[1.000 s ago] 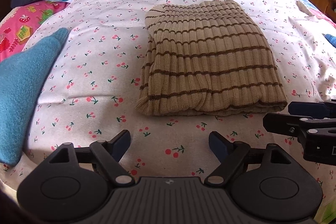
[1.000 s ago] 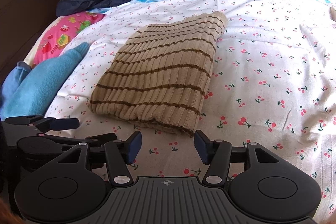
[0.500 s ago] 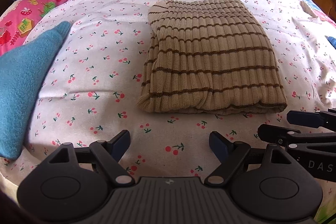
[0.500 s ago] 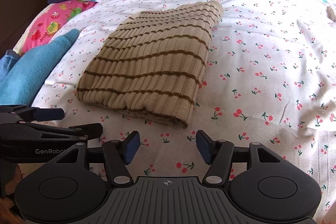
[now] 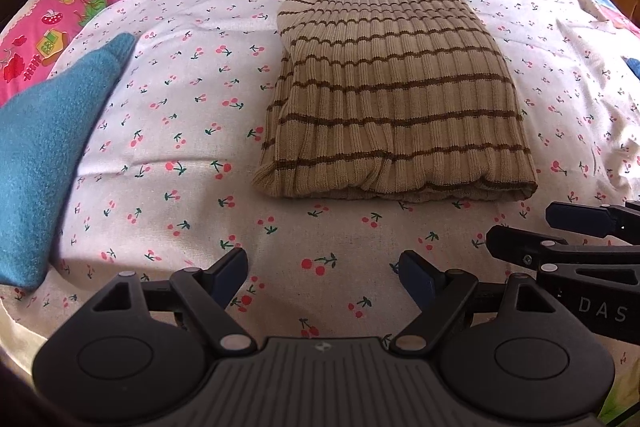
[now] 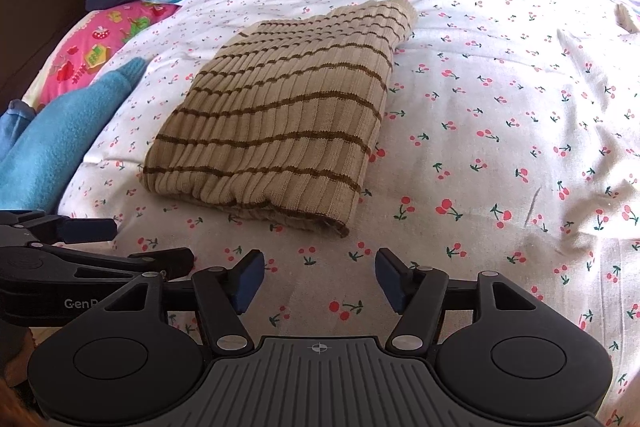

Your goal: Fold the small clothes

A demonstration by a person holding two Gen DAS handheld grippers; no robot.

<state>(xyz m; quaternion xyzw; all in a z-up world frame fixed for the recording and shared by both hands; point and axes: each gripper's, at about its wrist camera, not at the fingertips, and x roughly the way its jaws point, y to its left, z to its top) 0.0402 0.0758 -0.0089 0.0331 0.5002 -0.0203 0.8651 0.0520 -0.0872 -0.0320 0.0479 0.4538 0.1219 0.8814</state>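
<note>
Left wrist: left tongs (image 5: 322,277) agape, downtilted.

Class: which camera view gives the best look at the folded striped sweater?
The left wrist view: the striped sweater lies nearly square-on and centred, with its folded near edge and both sides visible. The right wrist view shows it whole too, but slanted and off to the left.

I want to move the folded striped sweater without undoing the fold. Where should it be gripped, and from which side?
Probably at the thick rolled fold edge nearest the tools, one corner each. The striped sweater lies flat on the cherry-print sheet, so the open left tool and right tool could come in low from the near side and pinch all layers together.
</note>
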